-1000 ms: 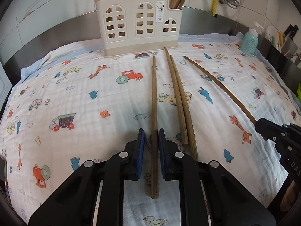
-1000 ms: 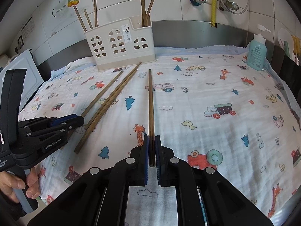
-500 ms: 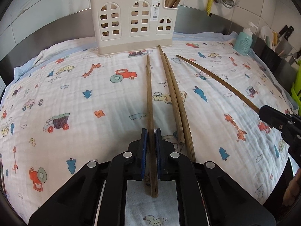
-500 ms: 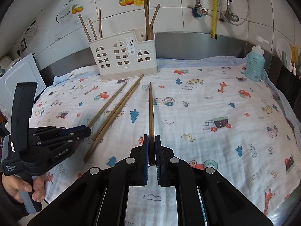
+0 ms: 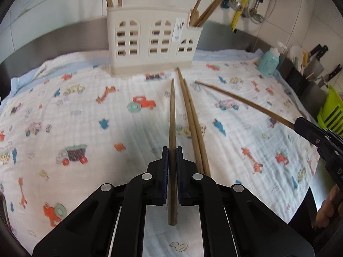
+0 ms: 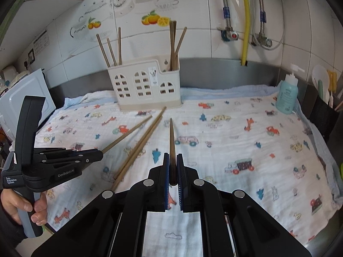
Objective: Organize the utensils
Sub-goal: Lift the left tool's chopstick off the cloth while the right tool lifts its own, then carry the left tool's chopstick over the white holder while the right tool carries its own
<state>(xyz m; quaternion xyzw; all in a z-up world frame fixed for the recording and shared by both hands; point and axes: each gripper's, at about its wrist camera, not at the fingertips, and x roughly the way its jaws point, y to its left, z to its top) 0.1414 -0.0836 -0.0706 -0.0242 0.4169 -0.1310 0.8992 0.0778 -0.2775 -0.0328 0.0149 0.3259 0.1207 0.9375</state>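
Chopsticks: one clamped in each gripper above the printed cloth (image 5: 64, 111).
Left gripper (image 5: 172, 150) and right gripper (image 6: 173, 156) each pinch one chopstick (image 5: 172, 115) (image 6: 172, 137); a loose pair (image 5: 193, 115) lies between; the holder (image 5: 153, 40) hides the stored sticks' lower ends.

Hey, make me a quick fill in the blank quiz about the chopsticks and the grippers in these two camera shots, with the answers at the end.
1. Each gripper, left and right, is shut on ____ chopstick.
2. Besides the held ones, ____ chopsticks lie loose on the printed cloth.
3. The chopsticks already put away stand in the two ____ compartments of the cream holder.
4. A teal ____ stands at the cloth's right rear corner.

Answers: one; two; end; bottle
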